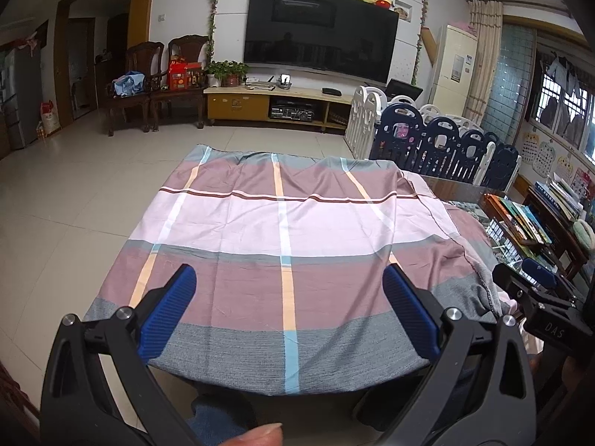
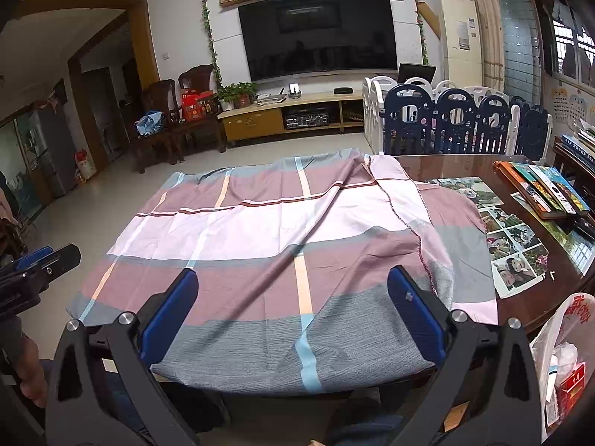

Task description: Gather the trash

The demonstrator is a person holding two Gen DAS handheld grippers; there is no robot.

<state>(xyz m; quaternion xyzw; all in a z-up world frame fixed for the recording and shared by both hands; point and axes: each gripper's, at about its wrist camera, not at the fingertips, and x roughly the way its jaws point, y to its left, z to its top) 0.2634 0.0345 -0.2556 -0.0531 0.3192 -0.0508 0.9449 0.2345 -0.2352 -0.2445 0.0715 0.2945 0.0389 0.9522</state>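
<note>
A table covered with a pink, mauve and grey checked cloth (image 1: 282, 245) lies ahead of both grippers; it also shows in the right wrist view (image 2: 260, 252). A white plastic bag (image 2: 561, 356) holding trash, among it a red box (image 2: 572, 381) and crumpled tissue, hangs at the lower right of the right wrist view. My left gripper (image 1: 288, 293) is open and empty above the cloth's near edge. My right gripper (image 2: 293, 297) is open and empty above the same edge; its body shows at the right of the left wrist view (image 1: 535, 297). No loose trash shows on the cloth.
A dark wooden table (image 2: 520, 290) to the right carries photos (image 2: 509, 238) and books (image 2: 543, 189). A blue and white playpen fence (image 2: 457, 122) stands behind it. A TV (image 2: 316, 37), cabinet (image 2: 290, 115) and wooden chairs (image 2: 167, 119) line the far wall across tiled floor (image 1: 74, 193).
</note>
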